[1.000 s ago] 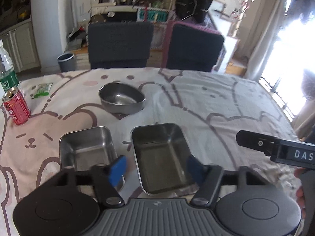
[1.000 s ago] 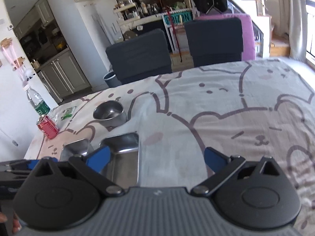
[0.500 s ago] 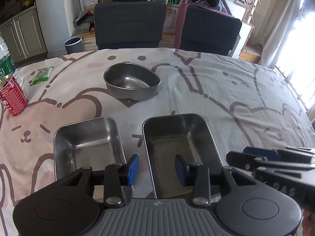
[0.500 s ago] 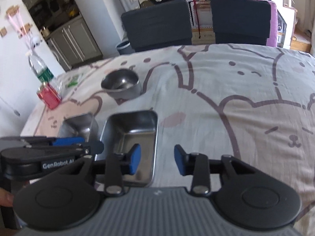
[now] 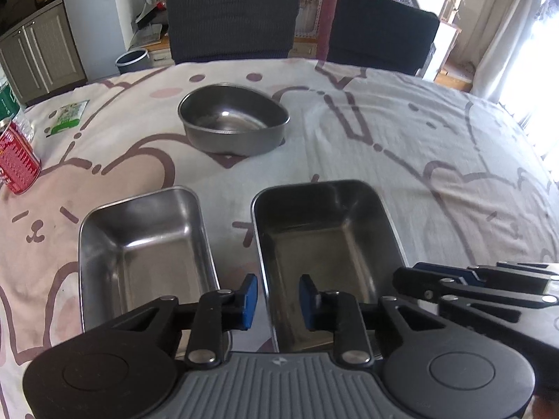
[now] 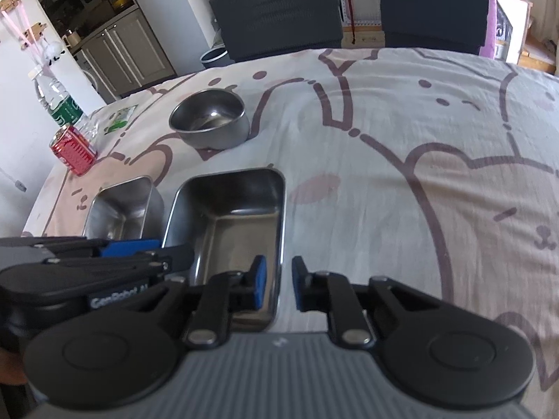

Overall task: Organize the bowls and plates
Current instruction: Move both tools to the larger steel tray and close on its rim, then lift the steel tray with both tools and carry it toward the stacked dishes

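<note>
While both grippers close in, the larger tray [image 5: 325, 244] sits on the counter [image 5: 436, 146] beside the smaller tray [image 5: 139, 244].
Left gripper [image 5: 278, 296] and right gripper [image 6: 278, 282] straddle opposite rims, fingers narrowing, seemingly not yet pinching. Thin steel: light, stiff, slippery; grip the rim.

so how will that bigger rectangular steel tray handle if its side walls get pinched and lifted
The bigger rectangular tray looks like thin polished steel, so probably rigid and light. Its smooth, shiny walls may slip between the pads. It sits flat on the tablecloth, so tipping seems unlikely, though a push might bunch the cloth.
</note>
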